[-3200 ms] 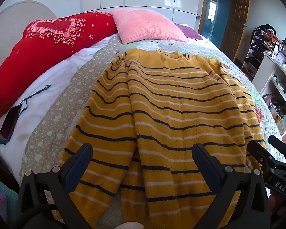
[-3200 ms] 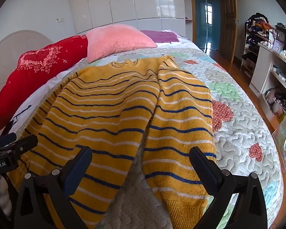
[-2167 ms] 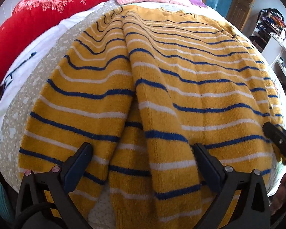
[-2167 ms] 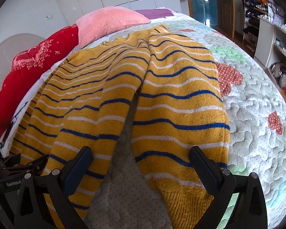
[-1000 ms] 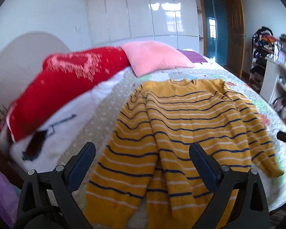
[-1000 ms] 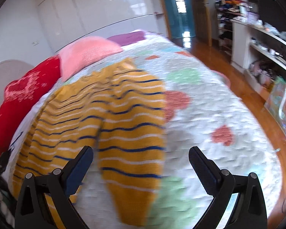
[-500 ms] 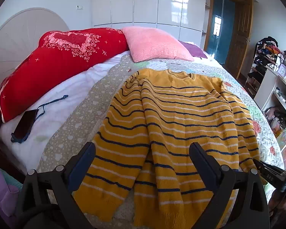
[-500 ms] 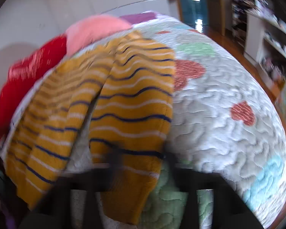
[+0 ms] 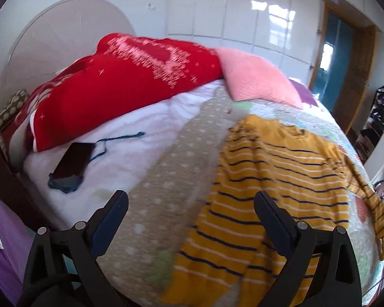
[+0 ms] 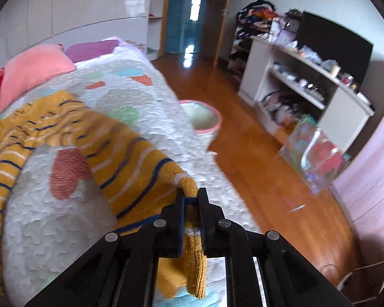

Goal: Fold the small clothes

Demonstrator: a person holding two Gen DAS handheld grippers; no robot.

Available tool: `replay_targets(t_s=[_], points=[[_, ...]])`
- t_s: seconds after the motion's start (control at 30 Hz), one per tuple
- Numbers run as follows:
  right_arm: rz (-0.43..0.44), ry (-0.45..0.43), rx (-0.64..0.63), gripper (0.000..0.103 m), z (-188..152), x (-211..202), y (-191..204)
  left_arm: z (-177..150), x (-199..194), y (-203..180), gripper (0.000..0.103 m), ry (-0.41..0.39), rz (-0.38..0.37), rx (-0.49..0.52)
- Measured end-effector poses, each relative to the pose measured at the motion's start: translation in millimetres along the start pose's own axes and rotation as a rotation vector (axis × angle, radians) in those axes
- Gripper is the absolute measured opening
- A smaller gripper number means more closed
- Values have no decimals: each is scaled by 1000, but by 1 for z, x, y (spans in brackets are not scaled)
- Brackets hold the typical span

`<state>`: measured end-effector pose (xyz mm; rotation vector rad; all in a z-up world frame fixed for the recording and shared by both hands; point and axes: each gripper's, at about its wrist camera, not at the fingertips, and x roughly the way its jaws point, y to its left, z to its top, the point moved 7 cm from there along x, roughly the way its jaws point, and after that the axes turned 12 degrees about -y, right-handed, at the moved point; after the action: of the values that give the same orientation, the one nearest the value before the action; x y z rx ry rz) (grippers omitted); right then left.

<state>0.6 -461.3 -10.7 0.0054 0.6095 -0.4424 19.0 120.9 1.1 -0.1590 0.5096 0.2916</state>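
Observation:
A mustard-yellow sweater (image 9: 276,179) with navy and white stripes lies flat on the quilted bed (image 9: 166,179). My left gripper (image 9: 190,204) is open above the bed's near edge, just left of the sweater's left sleeve, holding nothing. My right gripper (image 10: 191,199) is shut on the cuff of the sweater's right sleeve (image 10: 130,163), which is lifted and pulled out toward the bed's right edge. The cuff end (image 10: 195,263) hangs down between the jaws.
A red pillow (image 9: 120,87) and a pink pillow (image 9: 253,76) sit at the head of the bed. A dark phone (image 9: 74,158) with a blue lanyard lies on the white sheet. Beside the bed stand a pink-rimmed basket (image 10: 204,120), white shelves (image 10: 302,87) and wooden floor (image 10: 256,179).
My right gripper has shut on the right sleeve cuff and drawn it out to the right. My left gripper has swung left, off the sweater, staying open.

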Motion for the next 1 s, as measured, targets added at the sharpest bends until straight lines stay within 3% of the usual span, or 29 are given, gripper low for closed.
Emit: replay_targets(t_s=[0.03, 0.1, 0.3, 0.37, 0.4, 0.43, 0.5, 0.53, 0.6, 0.7, 0.83, 0.93, 0.97, 1.0], points=[[19, -8, -2, 25, -3, -9, 1, -2, 7, 5, 98, 21, 0, 3], [68, -31, -10, 70, -6, -21, 12, -9, 27, 15, 98, 77, -6, 7], [206, -58, -28, 73, -28, -36, 59, -45, 87, 14, 98, 271, -79, 27], [251, -50, -26, 73, -31, -40, 75, -58, 101, 5, 93, 327, -123, 23], [281, -39, -26, 73, -28, -28, 93, -65, 106, 1, 77, 351, -136, 26], [303, -36, -29, 73, -28, -30, 101, -72, 113, -3, 50, 379, -143, 34], [322, -36, -37, 73, -26, -27, 112, -76, 119, -8, 29, 377, -105, 69], [322, -37, -42, 73, -25, -24, 121, -73, 118, -10, 4, 360, -92, 82], [331, -34, -39, 73, -26, -21, 129, -62, 118, -8, 3, 342, -60, 100], [361, -14, -12, 73, -28, -17, 133, -27, 123, 11, 0, 231, 111, 208], [420, 23, 24, 73, -33, -15, 145, 11, 129, 45, 0, 187, 236, 172], [548, 87, 92, 73, -42, -13, 164, 14, 112, 41, 5, 173, 121, 111], [601, 113, 117, 73, -47, -15, 171, 9, 102, 34, 11, 171, 64, 96], [660, 142, 143, 73, -51, -14, 180, 3, 95, 28, 24, 176, 18, 86]])
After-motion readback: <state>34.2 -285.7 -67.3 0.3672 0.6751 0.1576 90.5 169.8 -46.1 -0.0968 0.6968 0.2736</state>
